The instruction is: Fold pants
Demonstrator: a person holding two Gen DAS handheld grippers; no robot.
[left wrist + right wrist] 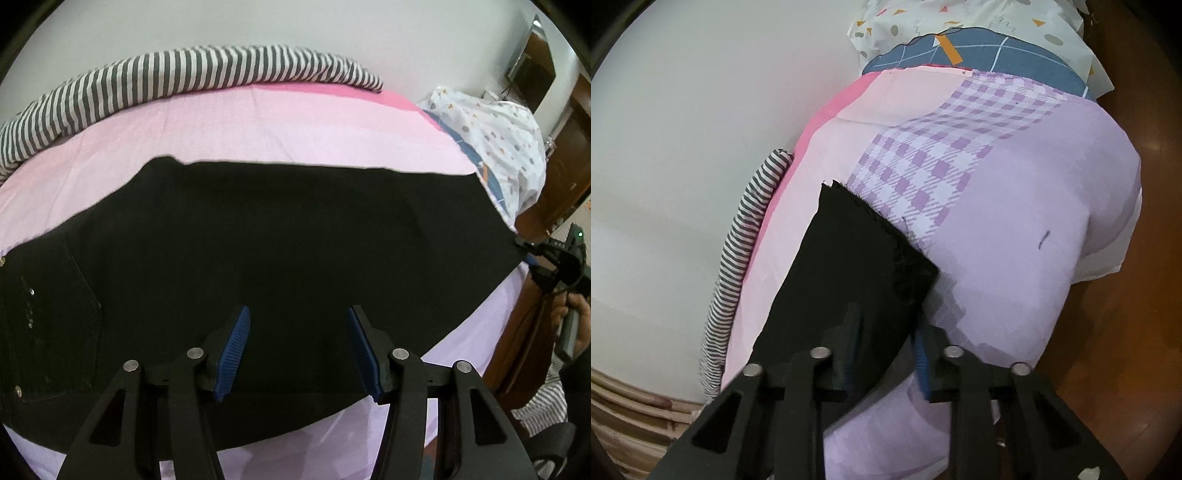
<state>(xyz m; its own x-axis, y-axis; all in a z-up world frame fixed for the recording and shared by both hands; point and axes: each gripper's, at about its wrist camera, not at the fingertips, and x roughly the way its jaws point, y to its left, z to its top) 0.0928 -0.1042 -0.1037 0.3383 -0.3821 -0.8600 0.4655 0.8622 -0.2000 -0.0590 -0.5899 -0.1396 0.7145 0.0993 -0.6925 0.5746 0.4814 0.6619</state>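
We see a bed with a pink and lilac sheet; one part of it has a lilac check pattern; a grey-and-white striped blanket lies along its far edge, against a plain pale wall; a white pillow with coloured shapes lies at one end; beside the bed stands brown wooden furniture; the floor is brown wood.
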